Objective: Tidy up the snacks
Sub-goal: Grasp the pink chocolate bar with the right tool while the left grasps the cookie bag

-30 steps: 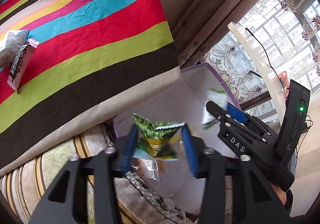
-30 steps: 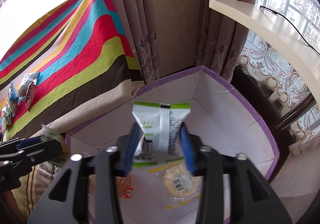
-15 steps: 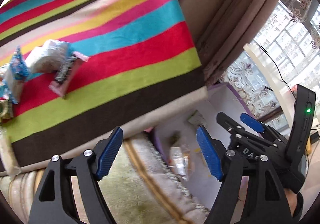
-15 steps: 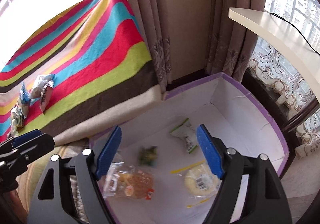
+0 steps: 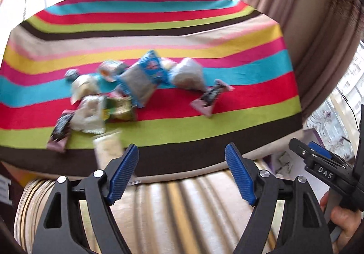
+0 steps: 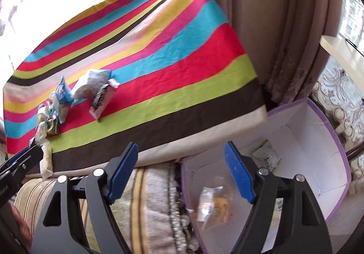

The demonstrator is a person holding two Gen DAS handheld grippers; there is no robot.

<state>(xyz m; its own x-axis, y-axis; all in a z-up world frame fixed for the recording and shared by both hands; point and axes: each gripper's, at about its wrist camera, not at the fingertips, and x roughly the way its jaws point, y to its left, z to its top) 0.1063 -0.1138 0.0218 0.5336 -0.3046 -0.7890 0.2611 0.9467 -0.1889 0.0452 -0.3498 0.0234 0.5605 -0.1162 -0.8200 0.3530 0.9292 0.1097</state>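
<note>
A pile of snack packets [image 5: 109, 99] lies on the striped tablecloth [image 5: 204, 126]; among them are a blue packet [image 5: 150, 67], a clear bag [image 5: 187, 73] and a pink-and-black bar [image 5: 211, 97]. My left gripper [image 5: 181, 147] hangs before the table's near edge, its jaws opening with nothing between them. My right gripper [image 6: 180, 145] is open and empty, between the table and the purple-rimmed white box [image 6: 327, 122]. In the box lie a green-and-white packet [image 6: 266, 154] and a clear bag with a yellow pastry [image 6: 213, 204]. The same pile [image 6: 56, 104] shows at far left in the right wrist view.
A pale packet [image 5: 108, 147] lies at the table's near edge. A striped cushion [image 5: 182, 208] sits below the table. Beige curtains [image 6: 273, 26] hang behind the box, with a white shelf [image 6: 341, 49] to the right. A person's hand [image 5: 343, 220] holds the right gripper [image 5: 306, 145].
Both grippers let go of their packets over the box, opened, and swung left toward the table. The pile of snacks has come into the middle of the left wrist view.
</note>
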